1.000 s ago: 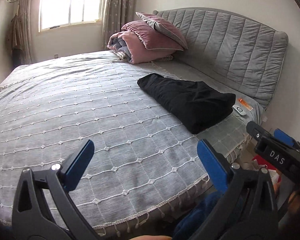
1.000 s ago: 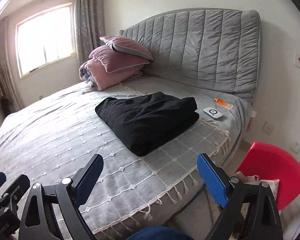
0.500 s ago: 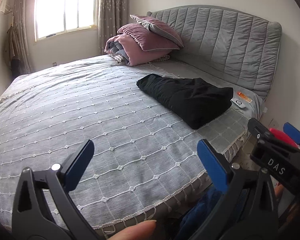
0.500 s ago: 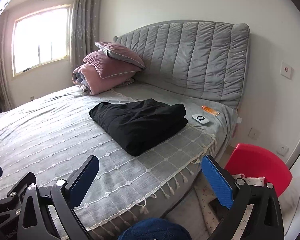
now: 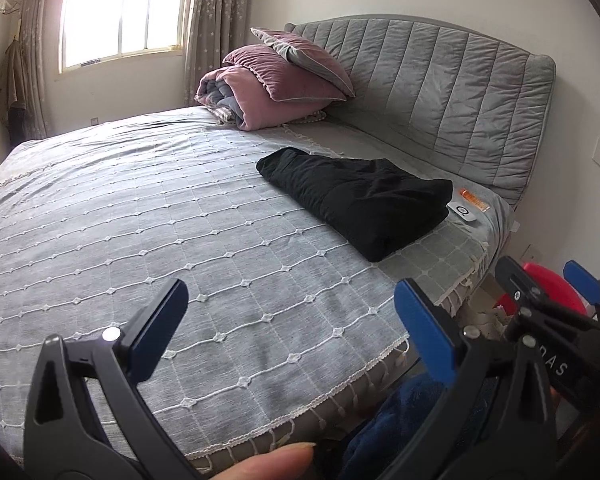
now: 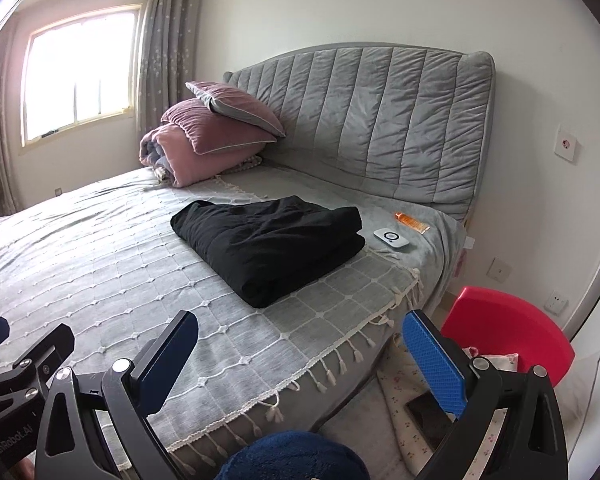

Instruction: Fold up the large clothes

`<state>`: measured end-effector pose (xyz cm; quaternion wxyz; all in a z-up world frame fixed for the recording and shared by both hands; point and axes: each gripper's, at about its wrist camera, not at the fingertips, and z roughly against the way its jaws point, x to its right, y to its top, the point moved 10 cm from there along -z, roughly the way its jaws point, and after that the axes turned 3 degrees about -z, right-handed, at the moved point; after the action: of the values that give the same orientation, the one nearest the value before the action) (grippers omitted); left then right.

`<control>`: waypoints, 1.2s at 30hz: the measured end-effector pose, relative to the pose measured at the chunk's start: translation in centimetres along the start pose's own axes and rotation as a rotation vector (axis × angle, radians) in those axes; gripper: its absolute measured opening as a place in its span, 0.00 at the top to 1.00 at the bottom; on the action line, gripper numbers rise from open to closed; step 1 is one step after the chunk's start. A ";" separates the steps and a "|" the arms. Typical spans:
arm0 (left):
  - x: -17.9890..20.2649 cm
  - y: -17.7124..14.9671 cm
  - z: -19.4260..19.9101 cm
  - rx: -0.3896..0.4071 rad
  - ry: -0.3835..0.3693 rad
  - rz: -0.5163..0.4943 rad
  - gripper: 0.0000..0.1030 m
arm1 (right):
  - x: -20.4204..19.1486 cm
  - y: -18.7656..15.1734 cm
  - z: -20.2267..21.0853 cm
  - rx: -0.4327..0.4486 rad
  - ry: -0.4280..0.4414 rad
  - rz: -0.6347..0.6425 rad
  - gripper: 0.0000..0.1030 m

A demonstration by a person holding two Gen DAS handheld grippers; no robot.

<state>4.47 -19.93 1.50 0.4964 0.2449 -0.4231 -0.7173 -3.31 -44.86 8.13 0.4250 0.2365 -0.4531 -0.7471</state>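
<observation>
Room: bedroom w/ grey bed (image 5: 148, 240) under a quilted cover, padded headboard (image 6: 380, 120), window at far left.
Garment: black garment (image 6: 268, 244) lies folded in a thick bundle on the bed's right side, near the headboard end; nothing touches it.
Left hand-held gripper (image 5: 292, 332): jaws wide, nothing between them, over the bed's near edge.
Right hand-held gripper (image 6: 300, 360): jaws wide, nothing held, also at the near edge, well apart from the garment.
Change: vs 1 s ago both views sit further back and a bit higher; more wall and headboard show, bundle looks smaller. Garment itself hasn't moved.
Meaning: prob. fold is done and both grippers are retreating; no step left on this piece, judging by the tidy bundle.
Containers: red tub (image 6: 508, 332) on the floor right of the bed; pale cloth shows at its rim, rest of contents hidden.
Other: pink pillows (image 5: 284, 76) stacked by headboard; white device (image 6: 391, 237) & orange tube (image 6: 411, 222) just beside the garment.
</observation>
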 end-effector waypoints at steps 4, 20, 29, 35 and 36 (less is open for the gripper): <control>0.3 0.0 -0.4 0.000 -0.019 0.007 0.00 | 0.5 -0.2 -0.1 -0.004 -0.013 -0.003 0.00; -0.3 0.3 -0.3 0.016 -0.016 0.032 0.00 | -0.2 -0.3 -0.1 0.003 -0.007 0.011 0.00; -0.8 0.2 -0.8 0.001 -0.015 0.055 0.00 | -0.1 -0.6 -0.5 0.000 -0.021 0.019 0.00; -0.1 -0.1 -1.1 -0.011 -0.040 0.037 0.00 | -0.2 -0.9 -0.9 -0.007 -0.019 0.030 0.00; 0.0 -0.2 -1.2 -0.013 -0.037 0.033 0.00 | -0.2 -1.0 -0.9 -0.008 -0.020 0.031 0.00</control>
<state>5.29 -20.28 0.76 0.5020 0.2214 -0.4316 -0.7160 -2.94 -44.88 6.86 0.4327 0.2202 -0.4580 -0.7447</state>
